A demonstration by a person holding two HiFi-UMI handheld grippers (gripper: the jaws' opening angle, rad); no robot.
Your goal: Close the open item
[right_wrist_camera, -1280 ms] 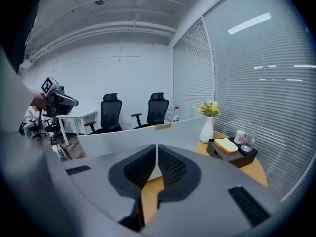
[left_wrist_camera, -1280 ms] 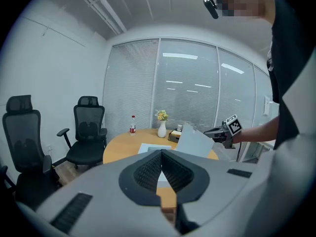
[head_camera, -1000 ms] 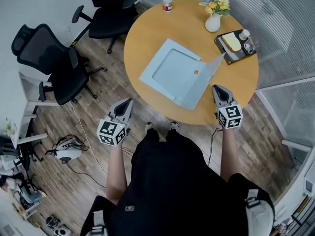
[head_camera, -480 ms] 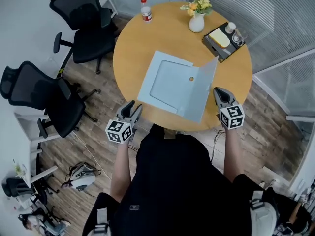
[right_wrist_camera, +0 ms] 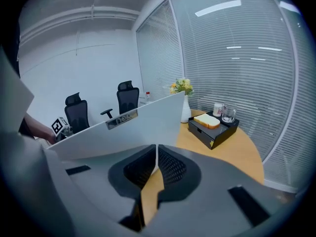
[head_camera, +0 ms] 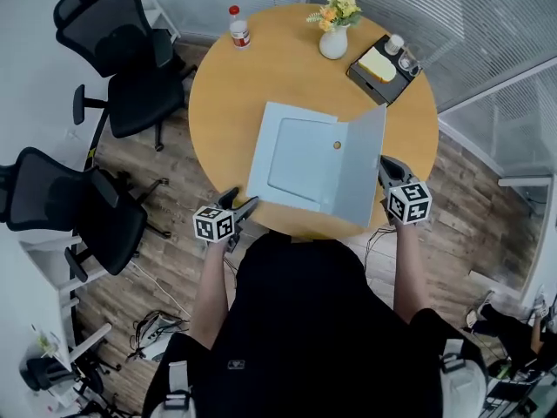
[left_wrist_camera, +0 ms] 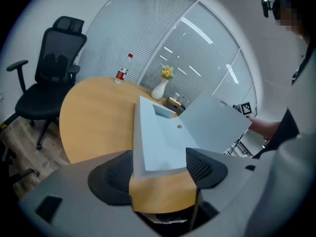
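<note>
The left gripper (head_camera: 244,202) sat at the near edge of the round wooden table (head_camera: 222,103). Its jaws had just been opening and stood wide apart. In the left gripper view the near left corner of the light-blue file case (left_wrist_camera: 158,137) lay between them, with neither pad pressing on it. The right gripper (head_camera: 384,162) was at the case's near right side. Its jaws were clamped almost together on the thin edge of the cover (right_wrist_camera: 123,127), which ran down into the narrow gap between them.

The file case (head_camera: 300,159) lay open on the near half of the table, its recessed base flat. The cover (head_camera: 361,177) stood raised along the base's right side, tilted away from it, and a small round snap (head_camera: 337,145) showed on its inner face.

Farther back on the table stood a bottle (head_camera: 238,27) with a red cap, a white vase (head_camera: 333,44) of flowers, and a black tray (head_camera: 361,72) carrying a slice of bread (right_wrist_camera: 210,121) and a glass mug (right_wrist_camera: 228,113). Two black office chairs (head_camera: 130,50) stood on the wood floor to the left.
</note>
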